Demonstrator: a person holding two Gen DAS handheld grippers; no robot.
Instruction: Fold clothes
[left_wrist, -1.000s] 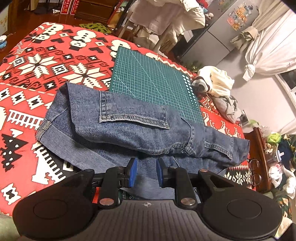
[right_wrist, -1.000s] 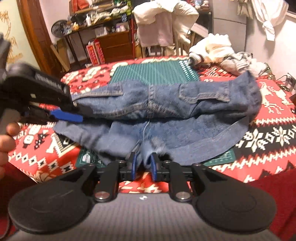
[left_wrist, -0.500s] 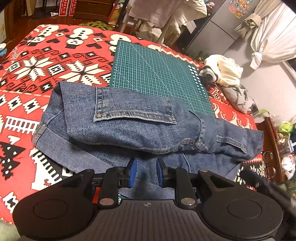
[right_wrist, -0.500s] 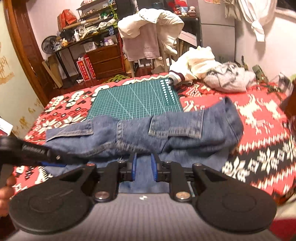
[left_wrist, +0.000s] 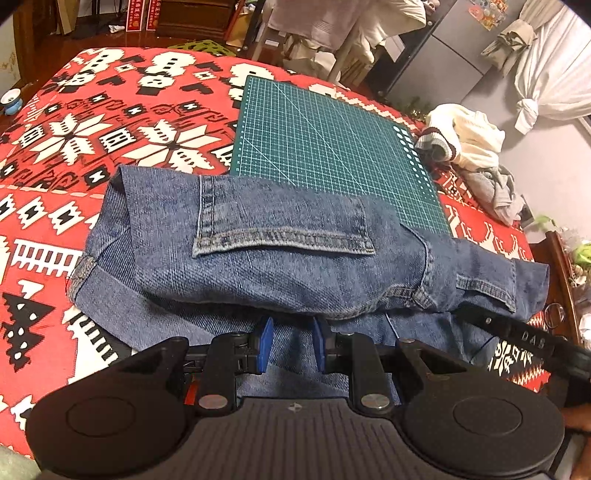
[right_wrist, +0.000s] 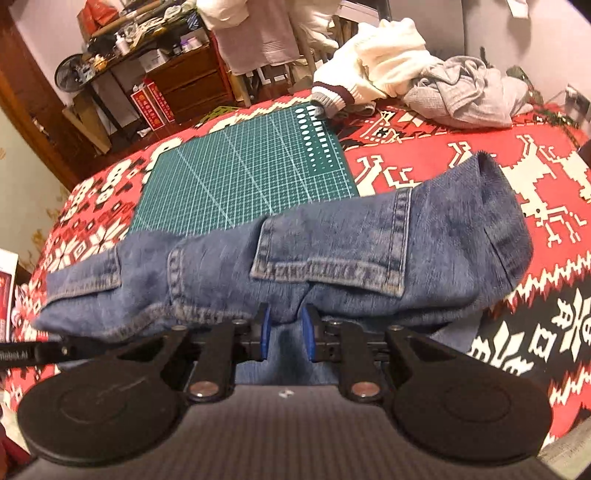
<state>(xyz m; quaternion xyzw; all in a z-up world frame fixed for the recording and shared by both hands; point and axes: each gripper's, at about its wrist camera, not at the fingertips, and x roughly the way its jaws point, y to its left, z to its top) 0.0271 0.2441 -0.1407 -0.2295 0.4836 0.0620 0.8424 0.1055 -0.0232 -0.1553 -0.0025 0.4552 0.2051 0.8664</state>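
Note:
Blue denim jeans (left_wrist: 277, 266) lie folded across a red patterned blanket (left_wrist: 92, 140), their far edge reaching over a green cutting mat (left_wrist: 325, 140). A back pocket faces up. My left gripper (left_wrist: 291, 328) has its blue pads closed on denim at the near edge of the upper layer. In the right wrist view the jeans (right_wrist: 332, 251) bulge up as a raised fold, and my right gripper (right_wrist: 285, 325) pinches denim under the pocket. Each gripper's body shows at the edge of the other's view: the right one (left_wrist: 524, 336), the left one (right_wrist: 29, 354).
A heap of white and grey clothes (right_wrist: 424, 85) sits at the far corner of the bed beyond the cutting mat (right_wrist: 240, 177). Behind are a chair draped with garments, a wooden dresser (right_wrist: 184, 81) and a fan. A cluttered side table (left_wrist: 569, 266) stands to the right.
Both grippers have pushed forward with the denim, so the upper layer has rolled further over the lower one toward the mat. The right gripper has come in beside the left.

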